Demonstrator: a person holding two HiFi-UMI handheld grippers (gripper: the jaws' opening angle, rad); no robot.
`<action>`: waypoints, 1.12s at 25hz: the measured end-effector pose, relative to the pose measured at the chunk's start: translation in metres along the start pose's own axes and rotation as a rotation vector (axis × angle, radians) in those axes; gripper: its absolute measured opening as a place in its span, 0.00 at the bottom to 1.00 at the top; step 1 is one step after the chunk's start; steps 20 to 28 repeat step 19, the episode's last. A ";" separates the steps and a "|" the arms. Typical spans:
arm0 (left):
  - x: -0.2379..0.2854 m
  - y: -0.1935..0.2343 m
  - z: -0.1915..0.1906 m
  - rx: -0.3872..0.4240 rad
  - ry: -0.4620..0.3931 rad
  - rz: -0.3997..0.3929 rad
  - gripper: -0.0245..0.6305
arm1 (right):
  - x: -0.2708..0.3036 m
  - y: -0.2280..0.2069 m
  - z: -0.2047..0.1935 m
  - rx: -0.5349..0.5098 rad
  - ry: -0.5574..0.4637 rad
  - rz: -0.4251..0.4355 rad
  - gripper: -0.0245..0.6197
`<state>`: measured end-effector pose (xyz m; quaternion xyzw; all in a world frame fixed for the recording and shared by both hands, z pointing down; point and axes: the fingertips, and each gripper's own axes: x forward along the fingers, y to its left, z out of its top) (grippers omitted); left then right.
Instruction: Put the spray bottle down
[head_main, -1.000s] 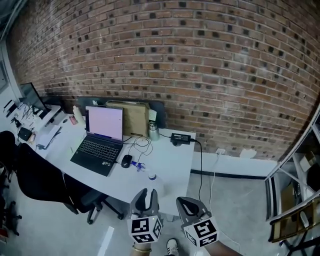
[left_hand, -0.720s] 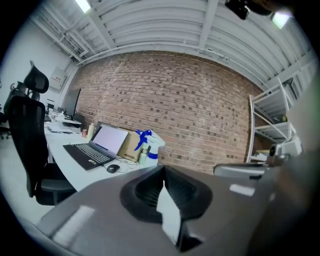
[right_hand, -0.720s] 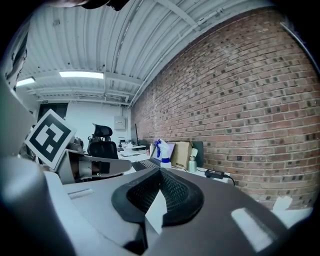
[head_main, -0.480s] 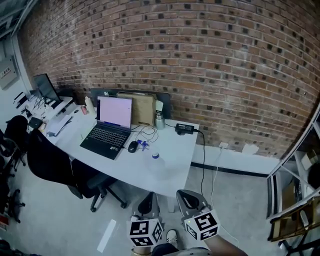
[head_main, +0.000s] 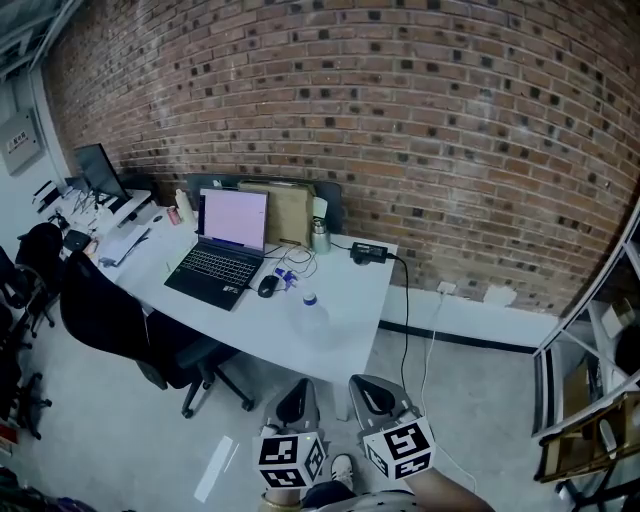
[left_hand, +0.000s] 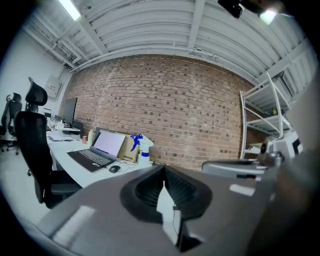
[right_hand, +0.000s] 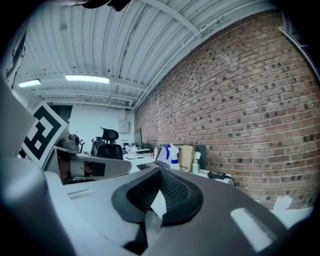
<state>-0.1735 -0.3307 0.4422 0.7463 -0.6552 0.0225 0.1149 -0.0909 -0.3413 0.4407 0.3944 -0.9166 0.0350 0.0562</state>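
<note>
The spray bottle (head_main: 309, 314), clear with a blue-and-white head, stands upright by itself near the front edge of the white desk (head_main: 350, 320). It also shows in the left gripper view (left_hand: 142, 149) and the right gripper view (right_hand: 173, 154), next to the laptop. Both grippers hang low in the head view, over the floor and well short of the desk. My left gripper (head_main: 293, 393) is shut with nothing in it, its pads meeting (left_hand: 163, 172). My right gripper (head_main: 370, 386) is likewise shut and empty (right_hand: 159, 176).
An open laptop (head_main: 222, 250), a mouse (head_main: 267, 286), a steel flask (head_main: 320, 238), a cardboard sheet (head_main: 284, 213) and a power brick (head_main: 368, 252) share the desk. A black office chair (head_main: 110, 320) stands at its left. Metal shelving (head_main: 600, 400) is at the right, before a brick wall.
Both grippers have drawn back from the desk, which now lies farther off. The spray bottle stays standing on the desk where it was.
</note>
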 end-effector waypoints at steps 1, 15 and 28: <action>-0.001 0.000 0.001 0.003 0.000 0.000 0.05 | -0.001 0.000 0.000 -0.002 0.001 -0.002 0.03; 0.004 0.001 0.006 0.021 -0.002 -0.001 0.05 | 0.001 -0.002 0.001 -0.008 0.005 -0.015 0.03; 0.007 0.002 0.006 0.019 -0.004 -0.002 0.05 | 0.003 -0.004 0.002 -0.013 0.003 -0.014 0.03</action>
